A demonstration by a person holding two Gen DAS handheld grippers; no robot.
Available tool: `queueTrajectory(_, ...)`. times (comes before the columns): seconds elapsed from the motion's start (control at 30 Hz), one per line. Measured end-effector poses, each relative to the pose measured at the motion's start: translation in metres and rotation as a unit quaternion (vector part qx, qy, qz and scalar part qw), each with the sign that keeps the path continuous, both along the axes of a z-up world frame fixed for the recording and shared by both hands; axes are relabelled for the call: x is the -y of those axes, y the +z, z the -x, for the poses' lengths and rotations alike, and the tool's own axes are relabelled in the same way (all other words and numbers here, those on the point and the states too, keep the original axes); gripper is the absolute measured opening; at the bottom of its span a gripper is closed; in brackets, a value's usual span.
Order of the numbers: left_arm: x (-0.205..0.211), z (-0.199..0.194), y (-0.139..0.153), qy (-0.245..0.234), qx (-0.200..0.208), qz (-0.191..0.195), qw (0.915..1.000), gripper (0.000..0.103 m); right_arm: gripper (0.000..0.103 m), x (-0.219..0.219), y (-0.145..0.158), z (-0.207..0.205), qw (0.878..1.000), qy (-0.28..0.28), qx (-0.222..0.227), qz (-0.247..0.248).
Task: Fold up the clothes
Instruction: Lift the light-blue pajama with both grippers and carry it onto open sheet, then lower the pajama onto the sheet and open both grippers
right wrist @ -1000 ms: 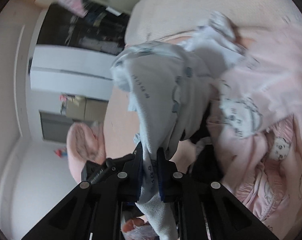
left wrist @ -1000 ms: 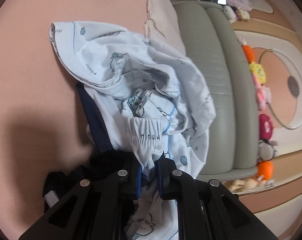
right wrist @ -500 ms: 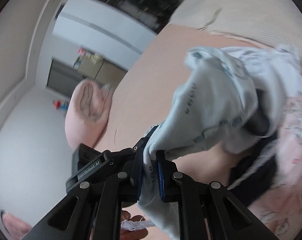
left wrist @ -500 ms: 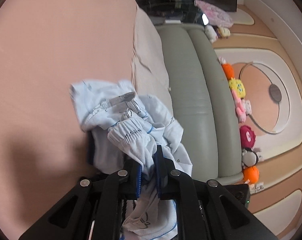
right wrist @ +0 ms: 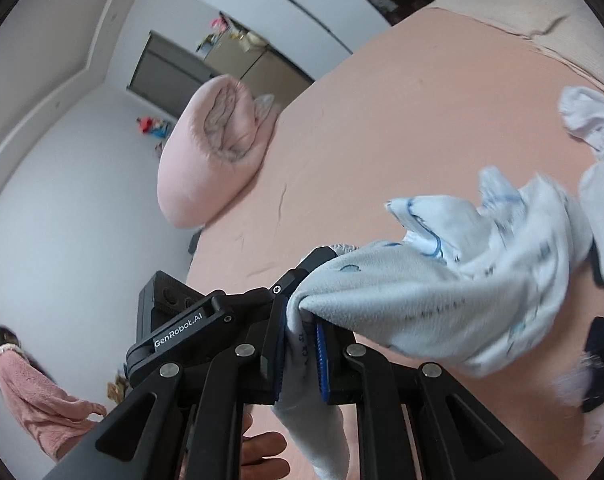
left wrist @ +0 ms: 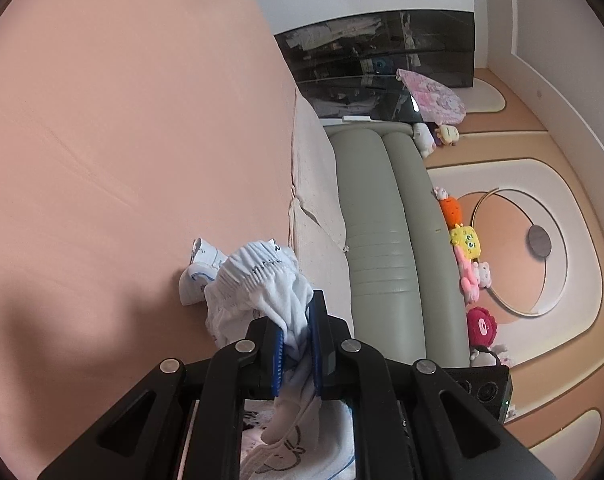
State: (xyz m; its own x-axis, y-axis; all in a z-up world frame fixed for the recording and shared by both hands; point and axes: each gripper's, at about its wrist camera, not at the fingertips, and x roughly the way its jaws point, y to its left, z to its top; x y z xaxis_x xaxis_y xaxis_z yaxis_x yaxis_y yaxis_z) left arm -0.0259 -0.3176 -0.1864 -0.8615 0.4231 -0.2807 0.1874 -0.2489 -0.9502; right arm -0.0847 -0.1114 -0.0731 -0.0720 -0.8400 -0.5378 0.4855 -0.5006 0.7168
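Observation:
A pale blue printed garment [right wrist: 442,296] hangs between both grippers above the pink bed sheet [right wrist: 402,120]. My right gripper [right wrist: 299,344] is shut on one edge of it, and the cloth stretches away to the right. My left gripper [left wrist: 295,344] is shut on its bunched elastic waistband [left wrist: 257,276], which bulges out above the fingers. The left gripper's body [right wrist: 181,324] shows in the right wrist view, close beside my right gripper. More of the garment trails down under both grippers.
A pink pillow [right wrist: 217,148] lies at the far end of the bed. A grey-green padded headboard [left wrist: 382,240] with plush toys [left wrist: 468,256] runs along the bed's side. Dark clothing [right wrist: 602,352] lies at the right. A cream blanket [left wrist: 314,200] borders the sheet.
Both grippers have lifted the garment off the clothes pile and swung toward the bare sheet. The cloth has bunched closer to the left gripper. The pink clothes have left the right view.

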Motion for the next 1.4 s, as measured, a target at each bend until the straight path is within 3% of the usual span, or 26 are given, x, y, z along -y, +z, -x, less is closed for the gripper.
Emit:
queueTrajectory(0.13,0.017,-0.014,-0.002,0.012,0.0,-0.019,0.9997,0.008,0.012,0.023,0.0,-0.012,1.0,0.016,0.001,-0.001)
queueTrajectory(0.37,0.036,-0.027,0.003,0.025,0.007,0.011,0.9996,0.008,0.012,0.068,0.003,-0.03,0.997,0.073,-0.019,-0.033)
queueTrajectory(0.6,0.034,-0.03,-0.012,0.03,0.047,0.009,0.9984,0.008,0.012,0.089,-0.012,-0.034,0.988,0.136,-0.015,-0.075)
queueTrajectory(0.87,0.022,-0.018,-0.024,0.013,0.094,0.04,0.9947,0.008,0.013,0.098,-0.03,-0.029,0.974,0.183,0.002,-0.134)
queueTrajectory(1.0,0.016,-0.003,-0.026,-0.001,0.123,0.066,0.9901,0.014,0.014,0.094,-0.025,-0.033,0.964,0.193,-0.035,-0.18)
queueTrajectory(1.1,0.012,0.01,-0.026,-0.027,0.159,0.091,0.9827,0.046,0.015,0.09,-0.022,-0.035,0.956,0.199,-0.048,-0.212)
queueTrajectory(1.17,0.01,0.016,-0.024,-0.036,0.182,0.105,0.9771,0.084,0.025,0.085,-0.022,-0.033,0.953,0.2,-0.039,-0.222)
queueTrajectory(1.2,0.009,0.019,-0.023,-0.042,0.186,0.112,0.9752,0.087,0.03,0.082,-0.02,-0.032,0.953,0.197,-0.04,-0.226)
queueTrajectory(1.27,0.005,0.027,-0.018,-0.062,0.199,0.134,0.9689,0.087,0.055,0.075,-0.016,-0.029,0.952,0.193,-0.042,-0.233)
queueTrajectory(1.4,-0.003,0.046,-0.008,-0.109,0.229,0.193,0.9478,0.087,0.069,0.065,-0.011,-0.019,0.949,0.195,-0.045,-0.242)
